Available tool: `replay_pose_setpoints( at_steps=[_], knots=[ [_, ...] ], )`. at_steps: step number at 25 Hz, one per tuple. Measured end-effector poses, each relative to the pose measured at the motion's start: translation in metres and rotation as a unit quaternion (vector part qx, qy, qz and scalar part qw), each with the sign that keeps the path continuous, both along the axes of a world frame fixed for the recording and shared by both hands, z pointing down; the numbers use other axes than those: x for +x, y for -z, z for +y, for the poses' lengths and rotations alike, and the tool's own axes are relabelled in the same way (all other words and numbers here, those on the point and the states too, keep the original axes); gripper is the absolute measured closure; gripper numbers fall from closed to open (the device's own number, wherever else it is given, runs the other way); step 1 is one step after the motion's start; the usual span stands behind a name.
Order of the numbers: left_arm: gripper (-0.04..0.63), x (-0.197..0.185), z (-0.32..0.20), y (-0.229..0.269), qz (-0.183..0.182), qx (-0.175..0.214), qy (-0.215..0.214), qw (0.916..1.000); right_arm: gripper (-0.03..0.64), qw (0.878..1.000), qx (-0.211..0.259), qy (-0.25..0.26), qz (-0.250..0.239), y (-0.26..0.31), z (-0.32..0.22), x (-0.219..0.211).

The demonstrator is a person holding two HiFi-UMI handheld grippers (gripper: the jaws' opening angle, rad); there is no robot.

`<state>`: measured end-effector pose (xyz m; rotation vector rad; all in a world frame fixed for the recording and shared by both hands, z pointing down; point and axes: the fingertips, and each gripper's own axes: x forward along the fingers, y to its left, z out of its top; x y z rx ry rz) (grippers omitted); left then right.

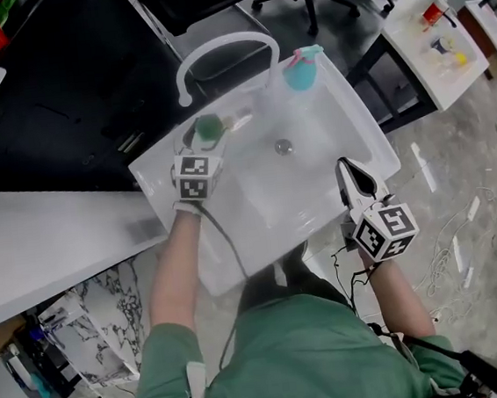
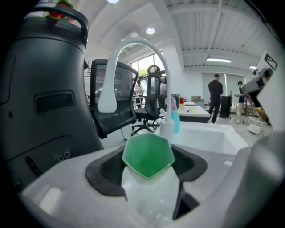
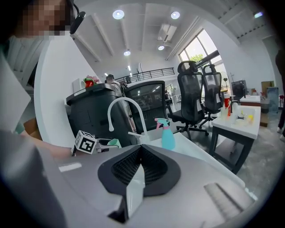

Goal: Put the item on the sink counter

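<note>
Container with a green hexagonal cap [image 2: 148, 155] is clamped in the left hand-held gripper [image 1: 203, 144] over the white sink's [image 1: 344, 95] back left rim beside the faucet [image 1: 224, 46], while the right hand-held gripper [image 3: 140, 149] is clenched, empty.

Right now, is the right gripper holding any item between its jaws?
No, the jaws of the right gripper are closed together with nothing between them.

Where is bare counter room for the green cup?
Bare: the right rim between spray bottle and right gripper, and the left rim. Crowded: the back edge around the faucet, where the left gripper holds the cup.
</note>
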<state>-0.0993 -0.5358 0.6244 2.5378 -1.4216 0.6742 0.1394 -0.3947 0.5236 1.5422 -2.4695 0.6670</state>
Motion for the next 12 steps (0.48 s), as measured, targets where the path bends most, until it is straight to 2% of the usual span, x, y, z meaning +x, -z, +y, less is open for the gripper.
replay_pose_setpoints(
  at_steps=[5,12],
  knots=[
    [0.288,-0.007,-0.012,-0.028,-0.011,-0.016,0.004,0.9998,0.624,1.0,-0.013,-0.006,0.006,-0.01,0.001,0.002],
    [0.287,-0.01,-0.019,-0.041,-0.001,-0.022,0.019,0.9996,0.624,1.0,-0.014,-0.012,0.008,-0.014,0.0,0.005]
  ],
)
